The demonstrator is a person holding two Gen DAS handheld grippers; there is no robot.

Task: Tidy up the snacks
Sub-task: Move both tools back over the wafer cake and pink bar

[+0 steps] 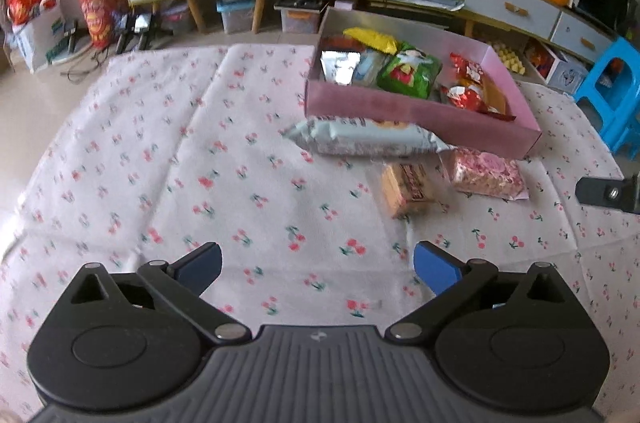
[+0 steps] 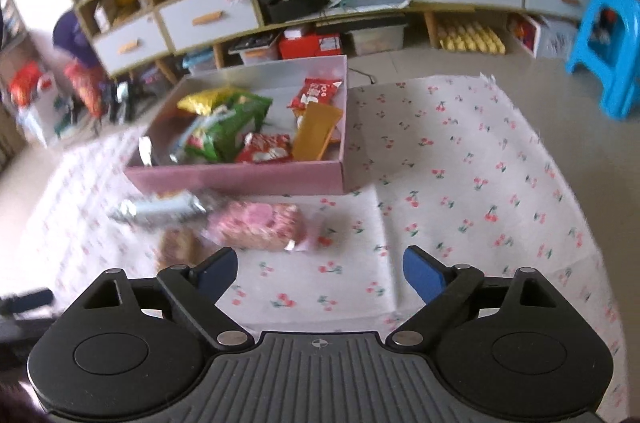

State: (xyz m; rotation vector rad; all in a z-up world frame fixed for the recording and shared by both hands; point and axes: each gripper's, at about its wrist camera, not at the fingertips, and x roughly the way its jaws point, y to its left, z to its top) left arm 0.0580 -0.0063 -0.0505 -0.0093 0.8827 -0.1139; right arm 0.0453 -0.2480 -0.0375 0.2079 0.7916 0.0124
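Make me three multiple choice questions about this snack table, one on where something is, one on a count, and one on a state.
1. Where does the pale blue packet lie?
A. inside the pink box
B. on the cloth against the box's near wall
C. on the floor

2. How many packets lie on the cloth outside the pink box?
A. one
B. three
C. five

3. How is the left tool?
A. open and empty
B. shut on a packet
C. shut on the box

Answers: 1 B, it rests on the cherry cloth by the wall. 2 B, the pale blue, tan and pink packets. 3 A, only cloth shows between its fingers.
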